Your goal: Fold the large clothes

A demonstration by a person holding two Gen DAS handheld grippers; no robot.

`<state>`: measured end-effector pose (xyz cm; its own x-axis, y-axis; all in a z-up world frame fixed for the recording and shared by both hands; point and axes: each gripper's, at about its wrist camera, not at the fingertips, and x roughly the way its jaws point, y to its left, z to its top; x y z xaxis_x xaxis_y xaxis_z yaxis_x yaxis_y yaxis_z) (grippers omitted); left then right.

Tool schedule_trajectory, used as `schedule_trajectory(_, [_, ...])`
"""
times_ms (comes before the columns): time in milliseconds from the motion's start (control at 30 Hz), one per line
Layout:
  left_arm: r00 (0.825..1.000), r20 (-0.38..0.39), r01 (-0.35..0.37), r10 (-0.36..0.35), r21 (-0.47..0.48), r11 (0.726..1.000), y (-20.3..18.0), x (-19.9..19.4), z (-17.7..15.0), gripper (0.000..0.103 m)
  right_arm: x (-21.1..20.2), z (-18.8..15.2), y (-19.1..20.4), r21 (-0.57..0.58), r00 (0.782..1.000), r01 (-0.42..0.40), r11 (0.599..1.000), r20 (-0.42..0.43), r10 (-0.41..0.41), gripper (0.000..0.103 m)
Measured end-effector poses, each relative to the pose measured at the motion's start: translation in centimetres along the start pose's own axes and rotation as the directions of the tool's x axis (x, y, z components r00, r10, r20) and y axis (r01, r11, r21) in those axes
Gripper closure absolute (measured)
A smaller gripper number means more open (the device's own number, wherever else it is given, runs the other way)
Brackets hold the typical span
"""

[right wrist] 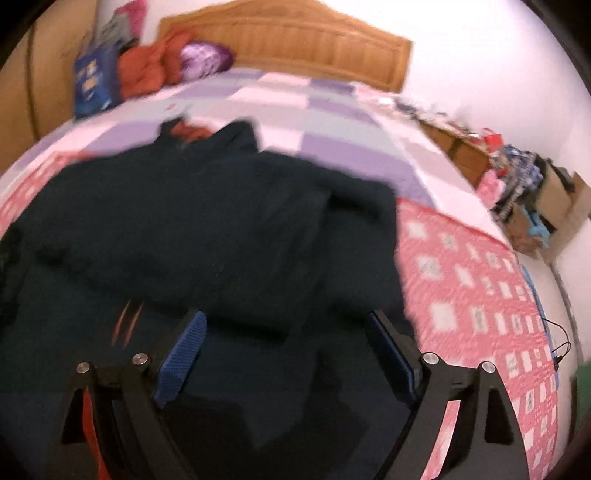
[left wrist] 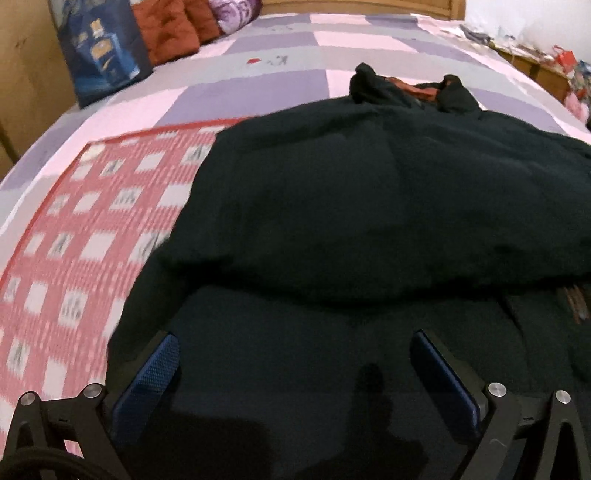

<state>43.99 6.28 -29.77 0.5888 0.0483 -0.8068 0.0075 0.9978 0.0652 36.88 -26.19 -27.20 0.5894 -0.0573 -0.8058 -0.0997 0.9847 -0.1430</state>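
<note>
Dark jacket (left wrist: pixel 369 206) part-folded on pink checked blanket (left wrist: pixel 74 240), upper half doubled over; left gripper (left wrist: pixel 295 373) & right gripper (right wrist: pixel 288 354) jaws wide, empty. Tidy-up fold(s) prob. left.

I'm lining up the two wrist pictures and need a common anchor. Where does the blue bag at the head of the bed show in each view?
Left wrist: the blue bag stands at the top left, left of the rust-red cushions.
Right wrist: the blue bag is at the upper left, blurred, again left of the rust-red cushions.
Shared landmark: the dark garment spread on the bed, ahead of each gripper.
</note>
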Motion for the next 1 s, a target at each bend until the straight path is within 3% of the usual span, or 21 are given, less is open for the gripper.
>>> schedule_trajectory(267, [0.995, -0.095, -0.035, 0.034, -0.012, 0.999, 0.8, -2.3, -5.3, 0.000, -1.0, -6.3, -1.6, 0.105, 0.988, 0.041, 0.994, -0.155, -0.025, 0.014])
schedule_trajectory(400, [0.988, -0.148, -0.042, 0.034, -0.049, 0.998, 1.3, -3.1, -8.0, 0.000, -2.7, -7.9, -2.0, 0.131, 0.989, 0.046, 0.990, -0.148, -0.026, 0.014])
schedule_trajectory(600, [0.990, -0.142, -0.004, -0.004, -0.058, 0.998, -1.1, -4.6, -9.8, 0.000, -4.9, -7.7, -2.7, 0.141, 0.996, 0.037, 0.989, -0.092, -0.024, 0.014])
schedule_trajectory(733, [0.995, -0.080, 0.058, -0.058, -0.007, 0.998, -5.1, -5.7, -7.7, 0.000, -5.2, -5.6, -4.2, 0.128, 0.997, 0.067, 0.989, -0.032, -0.064, 0.014])
schedule_trajectory(800, [0.992, -0.043, 0.118, -0.117, 0.021, 0.993, -7.9, -6.2, -5.2, 0.000, -4.8, -4.2, -4.8, 0.087, 0.996, 0.093, 0.992, 0.005, -0.094, 0.013])
schedule_trajectory(1000, [0.977, 0.013, 0.207, -0.211, 0.134, 0.969, -14.9, -5.7, 2.8, 0.000, -0.8, -0.7, -6.3, 0.029, 0.990, 0.131, 0.991, 0.045, -0.132, 0.013])
